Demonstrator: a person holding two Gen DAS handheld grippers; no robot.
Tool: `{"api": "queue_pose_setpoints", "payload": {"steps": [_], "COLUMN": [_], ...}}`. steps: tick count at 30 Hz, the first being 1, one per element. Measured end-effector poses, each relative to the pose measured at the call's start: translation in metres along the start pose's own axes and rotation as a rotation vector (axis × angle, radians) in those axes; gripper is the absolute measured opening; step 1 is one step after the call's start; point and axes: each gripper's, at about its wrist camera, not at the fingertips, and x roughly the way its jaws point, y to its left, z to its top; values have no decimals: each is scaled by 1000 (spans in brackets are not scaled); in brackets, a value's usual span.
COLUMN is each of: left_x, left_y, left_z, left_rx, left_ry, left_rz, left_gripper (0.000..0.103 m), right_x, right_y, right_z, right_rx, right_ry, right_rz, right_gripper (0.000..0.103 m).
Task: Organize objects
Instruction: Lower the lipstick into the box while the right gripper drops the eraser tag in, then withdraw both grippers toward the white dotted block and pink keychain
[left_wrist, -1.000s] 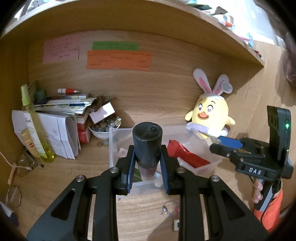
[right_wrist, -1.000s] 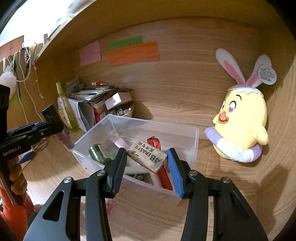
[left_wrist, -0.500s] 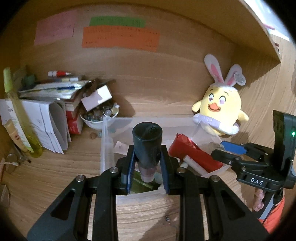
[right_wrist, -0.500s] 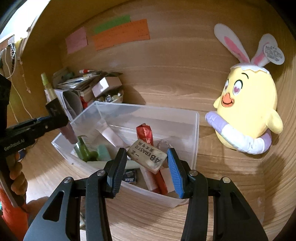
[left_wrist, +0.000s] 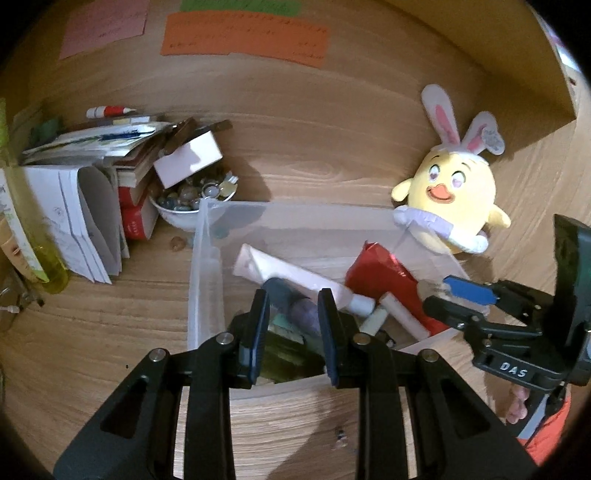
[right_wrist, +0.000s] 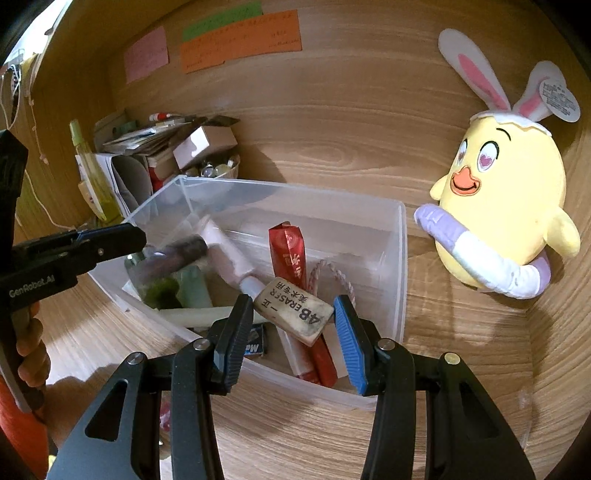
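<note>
Eraser (right_wrist: 293, 311) (white) gripped over clear bin (right_wrist: 400, 258).

left wrist view looks down and forward along its own fingers, close over the near left corner of the clear bin (left_wrist: 207, 258), wooden back wall (left_wrist: 332, 147) beyond. right wrist view tilts down too, close over the bin's (right_wrist: 400, 258) near right side. both share the bin, the plush chick (left_wrist: 454, 206) (right_wrist: 506, 206) and orange note (left_wrist: 243, 37) (right_wrist: 240, 40); each catches the other gripper at its edge.
</note>
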Motion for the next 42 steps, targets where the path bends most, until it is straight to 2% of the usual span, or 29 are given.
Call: {"api": "queue_pose_setpoints", "payload": {"steps": [7, 9, 13, 17, 23, 29, 33, 42], "left_x": [-7, -14, -28, -40, -46, -52, -56, -60], "left_y": [-2, -3, -6, -8, -12, -13, -15, -23], "left_z": [-7, -10, -16, -23, -32, -42, -48, -65], "left_rx": [18, 28, 50, 59, 80, 89, 104, 132], "left_ry": [-14, -29, -56, -72, -66, -62, -58, -26], "left_rz": [22, 28, 40, 44, 61, 72, 83, 74], "left_gripper": [41, 52, 62, 79, 84, 89, 89, 93], "right_x": [0, -1, 0, 1, -2, -11, -27, -59], "right_y": [-1, -1, -1, -2, -1, 7, 10, 24], "right_z": [0, -1, -1, 0, 0, 0, -1, -15], "right_rx": [7, 7, 14, 23, 12, -22, -24, -57], "right_ry": [0, 0, 3, 6, -5, -29, -70, -119], "right_rz": [3, 3, 9, 11, -6, -13, -15, 8], "right_gripper": [42, 42, 42, 43, 58, 60, 72, 73]}}
